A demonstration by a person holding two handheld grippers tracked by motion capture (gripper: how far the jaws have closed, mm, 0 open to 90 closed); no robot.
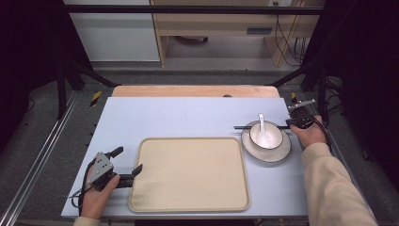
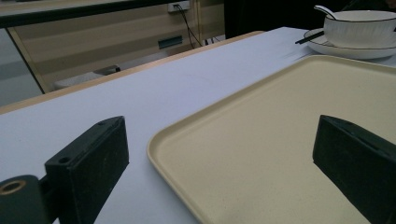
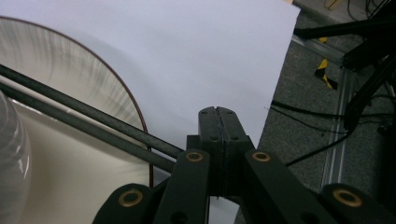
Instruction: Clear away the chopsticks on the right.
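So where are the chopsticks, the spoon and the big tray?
chopsticks (image 1: 242, 127), high view, bare left end beside the plate.
spoon (image 1: 261, 123), high view, handle above the bowl.
tray (image 1: 188, 174), high view, flat beige middle.

Chopsticks (image 3: 93, 121) ends hidden behind closed fingers, bowl (image 3: 11, 154) cut off, blurred at left edge

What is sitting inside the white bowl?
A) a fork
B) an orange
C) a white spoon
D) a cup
C: a white spoon leans in the bowl, its handle sticking up past the rim, in the high view.
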